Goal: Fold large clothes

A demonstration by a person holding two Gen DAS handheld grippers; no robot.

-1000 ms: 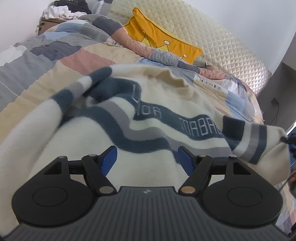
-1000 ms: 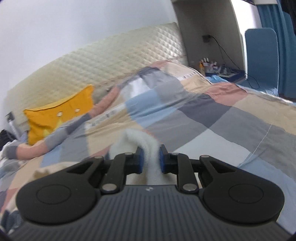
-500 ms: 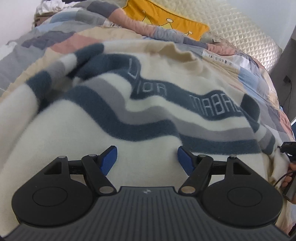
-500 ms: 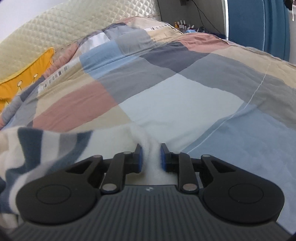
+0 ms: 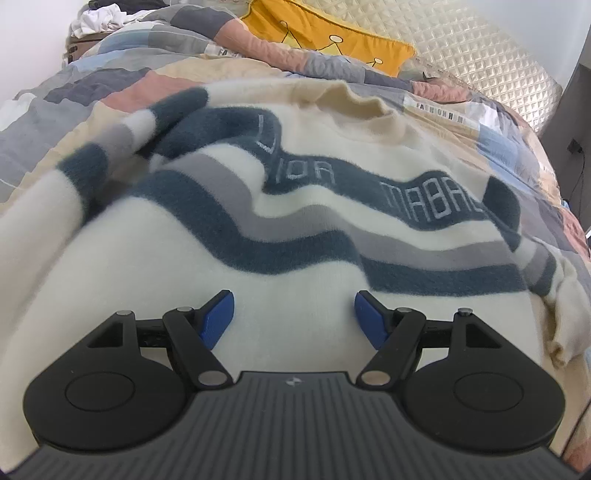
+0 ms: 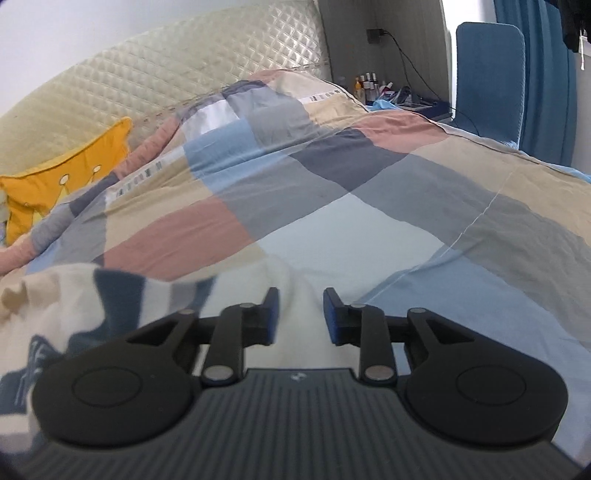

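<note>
Right now I have a cream sweater with dark blue and grey wavy bands spread across the patchwork quilt, its collar pointing away from me toward the headboard. Through the left camera, a sleeve lies bunched up at the far left of the garment, and pale lettering runs along the upper blue band. My left tongs hang low over the plain cream lower part of the sweater with the blue pads spread wide; nothing sits between them. Past the collar I see a yellow cushion printed with small crowns, leaning against the quilted headboard, and a heap of clothes in the far left corner.

Through the right camera, my right tongs sit at the right-hand edge of the sweater. A ridge of cream fabric rises between the pads, and the jaws are opening; I see a gap beside the right pad, so the cloth is no longer squeezed. Beyond them the quilt lies bare, with a blue chair and a cluttered bedside table at the far right.
</note>
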